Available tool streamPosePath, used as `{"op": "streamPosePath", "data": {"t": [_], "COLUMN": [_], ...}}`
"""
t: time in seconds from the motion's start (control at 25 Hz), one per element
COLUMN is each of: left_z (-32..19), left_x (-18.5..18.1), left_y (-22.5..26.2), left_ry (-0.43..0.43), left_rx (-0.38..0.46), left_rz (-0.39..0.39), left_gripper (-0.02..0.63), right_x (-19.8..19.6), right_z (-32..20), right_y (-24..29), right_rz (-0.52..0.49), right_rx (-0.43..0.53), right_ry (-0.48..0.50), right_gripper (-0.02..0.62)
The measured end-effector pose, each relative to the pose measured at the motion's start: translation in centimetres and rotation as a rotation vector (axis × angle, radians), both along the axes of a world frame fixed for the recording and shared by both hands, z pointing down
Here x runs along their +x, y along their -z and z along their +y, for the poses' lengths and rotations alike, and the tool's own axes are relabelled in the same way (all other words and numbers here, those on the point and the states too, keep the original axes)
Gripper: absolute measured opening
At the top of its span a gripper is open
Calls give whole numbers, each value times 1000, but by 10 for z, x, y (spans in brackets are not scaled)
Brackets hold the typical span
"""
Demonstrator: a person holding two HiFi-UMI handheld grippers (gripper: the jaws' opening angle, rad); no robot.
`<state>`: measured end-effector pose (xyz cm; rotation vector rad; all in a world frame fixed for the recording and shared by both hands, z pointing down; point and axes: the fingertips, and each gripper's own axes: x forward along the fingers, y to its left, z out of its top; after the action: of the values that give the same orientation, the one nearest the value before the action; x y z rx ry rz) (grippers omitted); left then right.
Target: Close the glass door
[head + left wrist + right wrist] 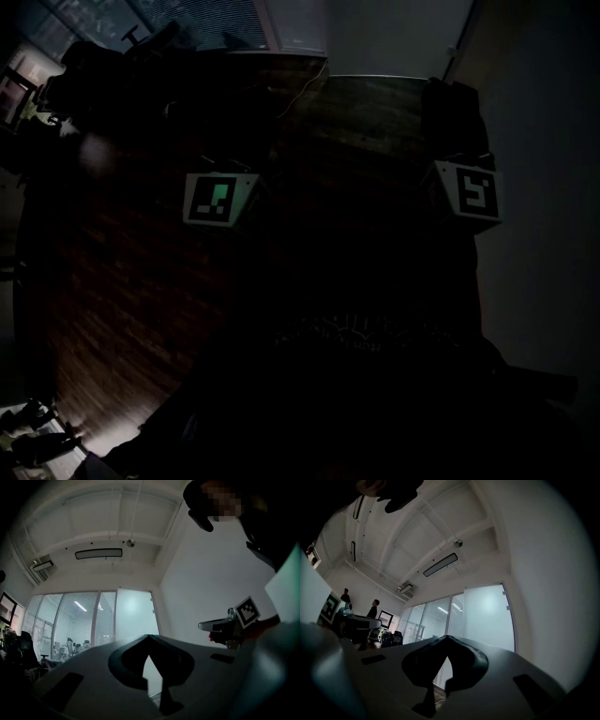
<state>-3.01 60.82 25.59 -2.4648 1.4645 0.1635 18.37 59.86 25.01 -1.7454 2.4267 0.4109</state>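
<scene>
Left tool (149, 637): jaws together, empty | right tool (446, 638): likewise | glass door (134, 613): well apart, untouched, possibly ajar in the dim view | progress: none; approach and closing remain

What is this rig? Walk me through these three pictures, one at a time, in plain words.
There is no robot here: a person carries a two-jaw gripper in each hand. The dark picture comes from a camera on the person's head, looking down at the wooden floor. The left cube and right cube, each with square markers, are parts of the grippers. The other two pictures come from cameras riding on the left gripper and the right gripper, looking along their jaws. Both pairs of jaws are together and hold nothing. Ahead stands the frosted glass door.
</scene>
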Motion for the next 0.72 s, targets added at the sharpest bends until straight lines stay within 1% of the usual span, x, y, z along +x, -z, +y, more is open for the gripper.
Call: {"op": "streamPosePath", "data": {"t": [0.12, 0.36, 0.56, 0.72], "left_z": [-4, -5, -18, -21], "left_x": [-11, -26, -43, -53], "left_y": [-3, -12, -13, -23], "left_ry": [-4, -11, -30, -42], "left_rx": [8, -15, -15, -46], "left_rz": [10, 3, 8, 1], "left_gripper": [2, 2, 2, 2], "right_x": [-13, -29, -44, -48], "right_z": [-5, -9, -22, -27], "right_y": [-3, -14, -12, -19], "right_rz": [-21, -27, -33, -30], "right_rx": [2, -30, -23, -49], "right_ry": [7, 17, -4, -24], "right_gripper": [3, 3, 3, 3]}}
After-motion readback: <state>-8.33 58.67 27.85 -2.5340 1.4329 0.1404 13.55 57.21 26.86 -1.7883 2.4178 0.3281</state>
